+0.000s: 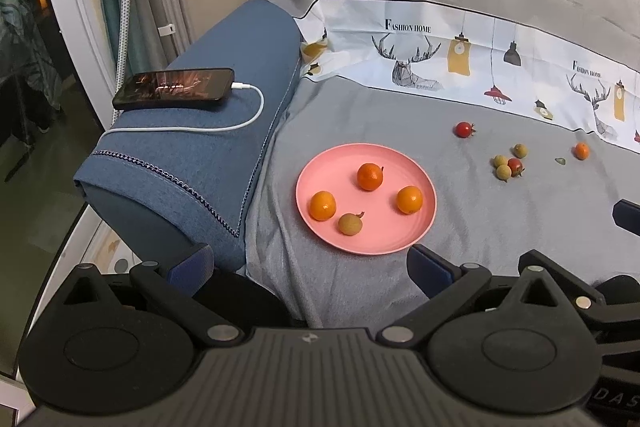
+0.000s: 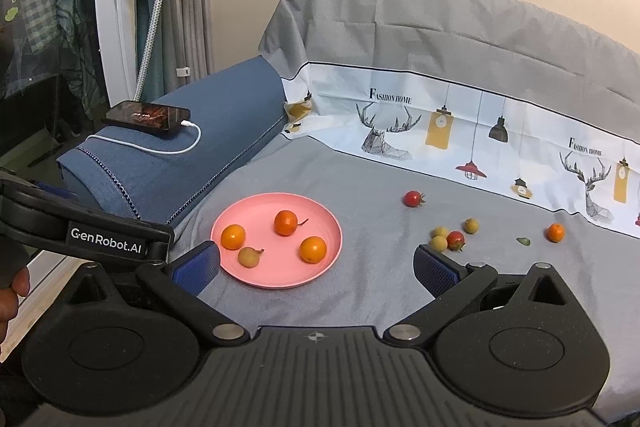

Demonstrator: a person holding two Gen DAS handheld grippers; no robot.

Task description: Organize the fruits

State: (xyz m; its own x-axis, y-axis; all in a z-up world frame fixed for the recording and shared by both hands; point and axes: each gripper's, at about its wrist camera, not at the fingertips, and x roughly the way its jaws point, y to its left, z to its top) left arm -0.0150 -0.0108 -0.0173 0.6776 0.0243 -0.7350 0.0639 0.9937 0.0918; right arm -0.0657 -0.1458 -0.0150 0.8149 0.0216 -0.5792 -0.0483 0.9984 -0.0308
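Grey-sheeted bed point(image 2: 360, 287) bears pink plate point(image 2: 256, 279), loose fruits point(image 2: 448, 239).

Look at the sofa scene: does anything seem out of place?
Yes. Several fruits lie loose on the grey cover, off the pink plate: a small orange, a lone cherry tomato and a clustered group.

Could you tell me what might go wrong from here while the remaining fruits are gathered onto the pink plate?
The loose cluster of longans and a tomato lies touching, so tongs closing on one may roll the others. The pink plate sits on wrinkled grey cloth and might tip if nudged. Cherry tomatoes could be squashed.
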